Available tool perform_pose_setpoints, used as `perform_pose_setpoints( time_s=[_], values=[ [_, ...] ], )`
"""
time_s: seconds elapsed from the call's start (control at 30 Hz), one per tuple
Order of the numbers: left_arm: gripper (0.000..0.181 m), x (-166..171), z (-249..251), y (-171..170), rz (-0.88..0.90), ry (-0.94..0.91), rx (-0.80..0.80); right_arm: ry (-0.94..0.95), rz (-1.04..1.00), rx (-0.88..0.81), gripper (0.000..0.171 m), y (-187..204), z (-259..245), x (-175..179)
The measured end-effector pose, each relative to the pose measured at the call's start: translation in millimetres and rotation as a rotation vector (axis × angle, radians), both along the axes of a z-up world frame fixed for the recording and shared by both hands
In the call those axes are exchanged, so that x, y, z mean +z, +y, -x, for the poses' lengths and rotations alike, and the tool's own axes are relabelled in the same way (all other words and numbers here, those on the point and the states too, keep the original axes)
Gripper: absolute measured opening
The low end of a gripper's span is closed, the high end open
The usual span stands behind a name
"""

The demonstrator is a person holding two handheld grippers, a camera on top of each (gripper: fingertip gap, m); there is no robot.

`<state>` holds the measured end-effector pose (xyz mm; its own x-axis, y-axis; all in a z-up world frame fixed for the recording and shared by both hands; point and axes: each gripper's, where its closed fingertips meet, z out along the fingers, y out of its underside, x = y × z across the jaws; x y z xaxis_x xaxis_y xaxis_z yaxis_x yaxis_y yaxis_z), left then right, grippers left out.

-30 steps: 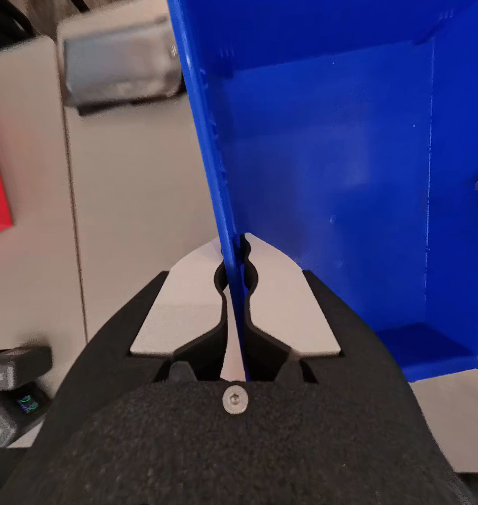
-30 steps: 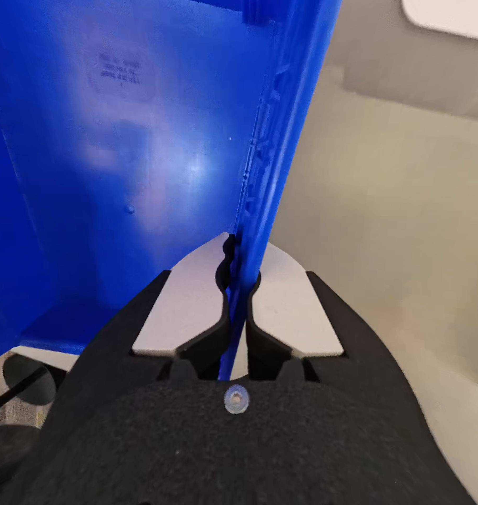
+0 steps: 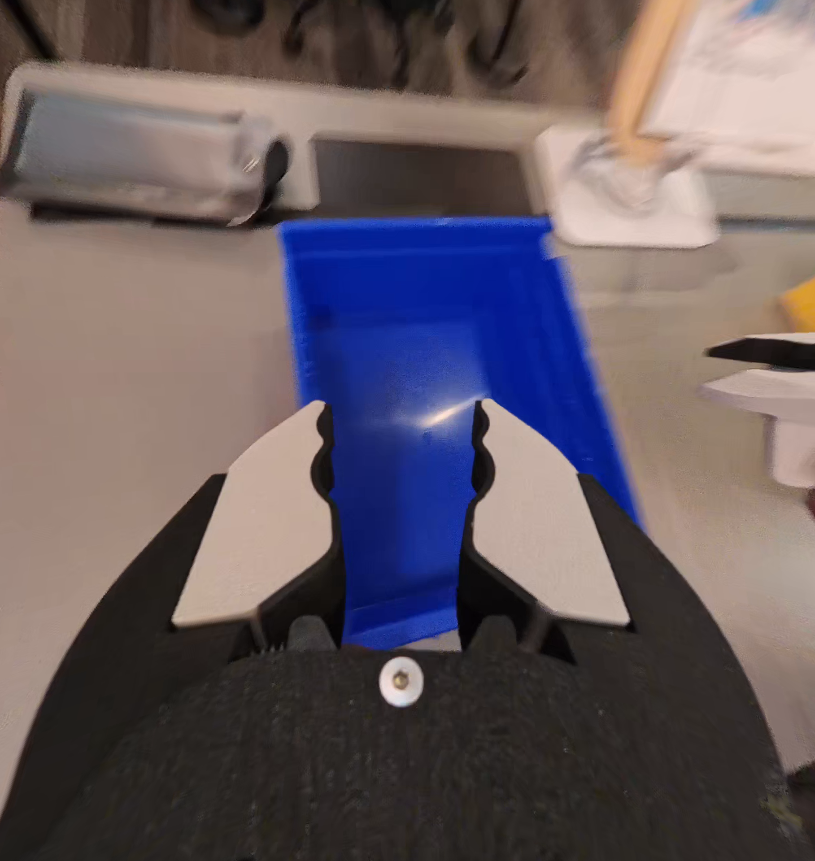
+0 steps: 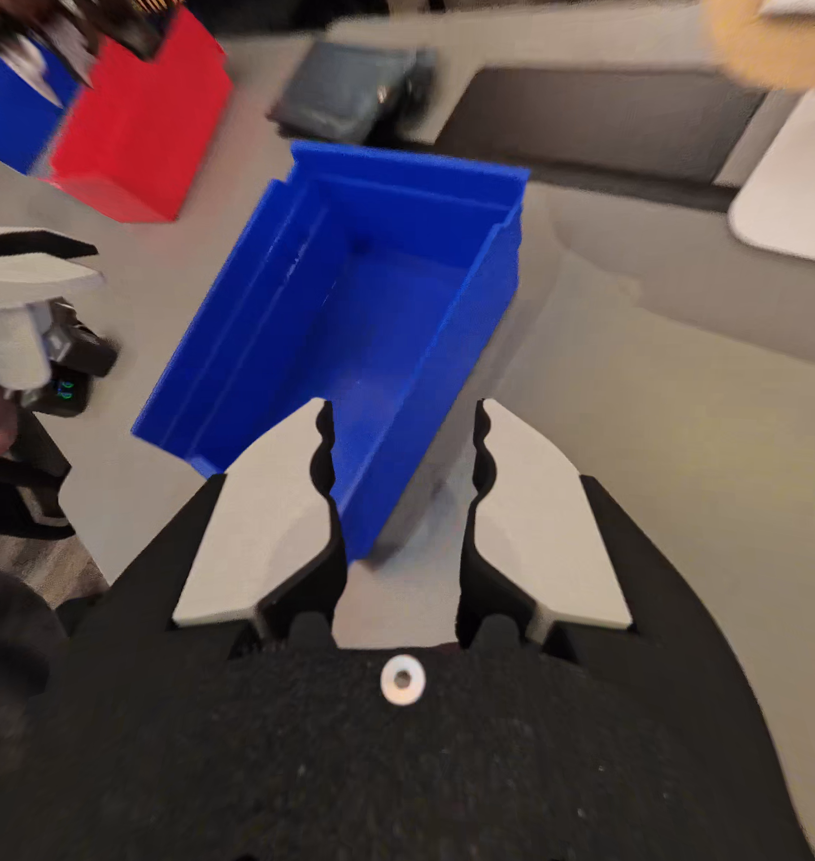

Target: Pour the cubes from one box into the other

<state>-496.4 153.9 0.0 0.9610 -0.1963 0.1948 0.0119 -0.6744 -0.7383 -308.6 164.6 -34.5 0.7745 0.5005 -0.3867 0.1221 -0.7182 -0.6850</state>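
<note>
An empty blue box (image 3: pixel 424 382) stands upright on the pale table; it also shows in the right wrist view (image 4: pixel 349 326). No cubes show in it. My left gripper (image 3: pixel 400 410) is open, above the box's near end, touching nothing. My right gripper (image 4: pixel 400 410) is open, above the box's near right corner, apart from it. The right gripper also shows in the left wrist view (image 3: pixel 778 372) at the right edge. The left gripper shows in the right wrist view (image 4: pixel 37 265) at the left edge. A red box (image 4: pixel 135 135) stands at the far left; its inside is hidden.
A grey flat device (image 3: pixel 130 163) lies at the back left. A white pad (image 3: pixel 629 195) lies at the back right. A dark recess (image 3: pixel 419 177) is behind the blue box. Another blue object (image 4: pixel 9 107) is beside the red box. Small black devices (image 4: pixel 70 368) lie at the left.
Both grippers were shut on the blue box's side walls, holding it tipped. Now both are open and drawn back, and the box stands on the table.
</note>
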Motion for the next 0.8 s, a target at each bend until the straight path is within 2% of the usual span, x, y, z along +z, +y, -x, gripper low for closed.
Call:
perform_pose_setpoints(
  time_s=[0.13, 0.23, 0.3, 0.4, 0.5, 0.57, 0.63, 0.73, 0.8],
  values=[
    [0.064, 33.3, -56.4, -55.7, -0.22, -0.19, -0.118, -0.024, -0.266, -0.099, 0.059, -29.7, -106.5, 19.8],
    [0.067, 27.6, -64.9, -94.6, -0.344, -0.26, -0.038, -0.043, -0.447, -0.191, 0.059, -68.7, -193.3, 34.1],
    [0.072, 10.9, -65.0, -121.4, -0.435, -0.272, 0.028, -0.083, -0.518, -0.207, 0.062, -102.1, -247.4, 33.4],
    [0.079, -38.0, -54.0, -161.6, -0.462, -0.175, 0.145, -0.219, -0.476, -0.321, 0.07, -147.7, -333.3, 1.3],
    [0.079, -78.8, -46.3, -195.1, -0.461, -0.088, 0.235, -0.315, -0.504, -0.48, 0.069, -184.9, -398.7, -29.2],
    [0.078, -89.7, -44.2, -204.2, -0.505, -0.003, 0.262, -0.362, -0.548, -0.575, 0.066, -205.4, -427.9, -43.3],
    [0.078, -92.8, -49.1, -201.7, -0.507, 0.117, 0.22, -0.364, -0.58, -0.622, 0.06, -216.6, -443.9, -56.1],
    [0.07, -98.9, -51.4, -193.2, -0.522, 0.277, 0.19, -0.34, -0.508, -0.654, 0.057, -215.8, -459.3, -69.5],
    [0.07, -98.1, -55.2, -191.8, -0.507, 0.284, 0.185, -0.277, -0.523, -0.676, 0.058, -211.0, -463.6, -67.7]
  ],
)
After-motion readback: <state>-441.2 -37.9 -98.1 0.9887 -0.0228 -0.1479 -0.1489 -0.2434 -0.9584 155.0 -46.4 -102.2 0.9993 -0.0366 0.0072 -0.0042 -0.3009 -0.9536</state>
